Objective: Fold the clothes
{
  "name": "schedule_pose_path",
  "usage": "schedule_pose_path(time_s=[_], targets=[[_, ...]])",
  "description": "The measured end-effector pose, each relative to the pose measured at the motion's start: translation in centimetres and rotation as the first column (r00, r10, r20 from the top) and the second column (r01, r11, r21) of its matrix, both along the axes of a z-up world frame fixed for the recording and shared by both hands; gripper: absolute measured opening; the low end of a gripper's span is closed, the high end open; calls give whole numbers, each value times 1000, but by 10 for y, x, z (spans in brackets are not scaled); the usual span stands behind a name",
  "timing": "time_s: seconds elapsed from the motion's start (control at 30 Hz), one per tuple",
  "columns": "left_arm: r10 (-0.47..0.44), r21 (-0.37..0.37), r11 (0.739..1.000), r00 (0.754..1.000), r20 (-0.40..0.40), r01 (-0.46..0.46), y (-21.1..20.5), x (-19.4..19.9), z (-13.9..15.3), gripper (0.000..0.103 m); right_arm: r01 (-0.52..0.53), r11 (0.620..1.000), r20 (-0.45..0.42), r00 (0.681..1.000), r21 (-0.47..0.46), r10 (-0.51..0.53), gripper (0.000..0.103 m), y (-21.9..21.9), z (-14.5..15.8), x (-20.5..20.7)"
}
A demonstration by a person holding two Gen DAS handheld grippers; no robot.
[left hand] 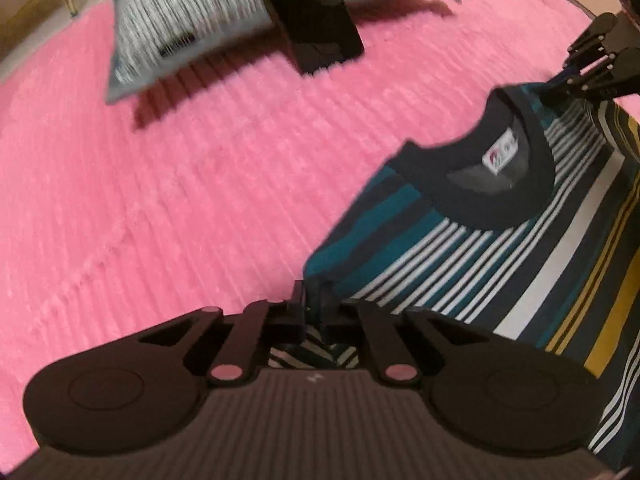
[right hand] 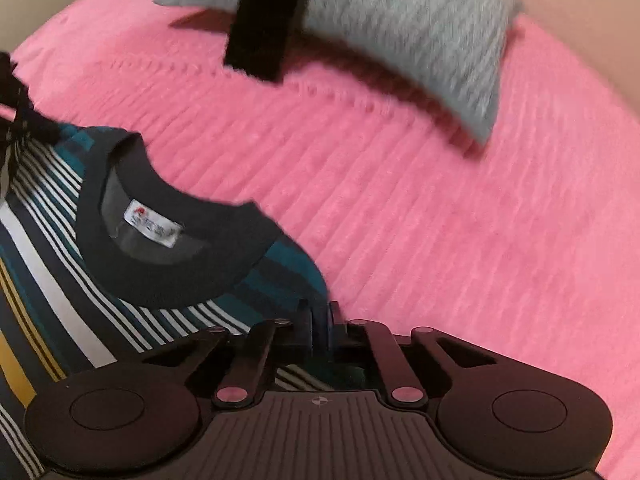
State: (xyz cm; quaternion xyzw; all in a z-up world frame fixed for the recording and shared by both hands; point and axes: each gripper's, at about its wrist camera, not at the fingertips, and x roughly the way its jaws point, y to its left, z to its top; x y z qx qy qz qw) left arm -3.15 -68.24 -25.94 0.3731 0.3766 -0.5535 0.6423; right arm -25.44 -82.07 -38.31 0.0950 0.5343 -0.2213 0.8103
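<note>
Each gripper is clamped on a shoulder of the striped shirt point(left hand: 500, 248) — left gripper point(left hand: 310, 300), right gripper point(right hand: 320, 316) — holding it above the pink bed point(left hand: 180, 200). Judged step: carrying or spreading; keep both shoulders level, cloth taut.

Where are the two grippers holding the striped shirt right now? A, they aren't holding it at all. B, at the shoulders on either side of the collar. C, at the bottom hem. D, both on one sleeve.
B: the left gripper and the right gripper are each shut on a shoulder of the striped shirt, with the collar lying between them.
</note>
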Motion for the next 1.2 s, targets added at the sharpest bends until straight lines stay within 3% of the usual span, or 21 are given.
schedule_pose_path(time_s=[0.13, 0.2, 0.3, 0.37, 0.4, 0.43, 0.5, 0.63, 0.8, 0.87, 0.97, 1.1, 1.2], targets=[[55, -101, 994, 998, 32, -51, -1, 12, 26, 4, 59, 997, 77, 995, -55, -55, 2, -13, 20, -4], [68, -100, 993, 997, 44, -63, -11, 20, 18, 4, 68, 995, 76, 995, -66, -63, 2, -20, 11, 0], [79, -42, 996, 997, 21, -78, -25, 22, -13, 4, 50, 998, 30, 998, -44, -49, 2, -20, -20, 4], [86, -37, 996, 996, 27, -85, -26, 19, -23, 7, 84, 995, 58, 995, -48, -82, 3, -16, -30, -2], [94, -47, 995, 995, 33, -93, -24, 18, -25, 7, 91, 995, 69, 994, -36, -88, 11, -7, -27, -8], [105, -58, 993, 994, 34, -103, -22, 18, -25, 11, 97, 995, 80, 992, -24, -95, 44, 3, -23, -13], [137, -77, 988, 990, 21, -135, -12, 22, -16, 21, 109, 994, 101, 989, 1, -108, 76, 21, -17, -24], [176, -70, 982, 984, 31, -174, 34, 30, 12, 23, 131, 990, 144, 980, 51, -137, 75, 59, -3, -46], [288, 0, 957, 954, 89, -289, 131, 36, 43, 24, 155, 981, 194, 965, 114, -175, 75, 106, 13, -74], [341, 47, 937, 934, 105, -347, 174, 35, 47, 25, 140, 978, 186, 968, 153, -168, 75, 125, 10, -87], [439, 113, 887, 893, 100, -449, 238, 30, 48, 27, 147, 975, 108, 980, 167, -166, 75, 148, -13, -111], [503, 176, 836, 854, 136, -520, 304, 8, 47, 31, 123, 990, 18, 992, 72, -124, 76, 176, -12, -125], [557, 183, 804, 824, 101, -566, 342, -14, 56, 31, 224, 966, -9, 974, 125, -225, 76, 192, -3, -139]])
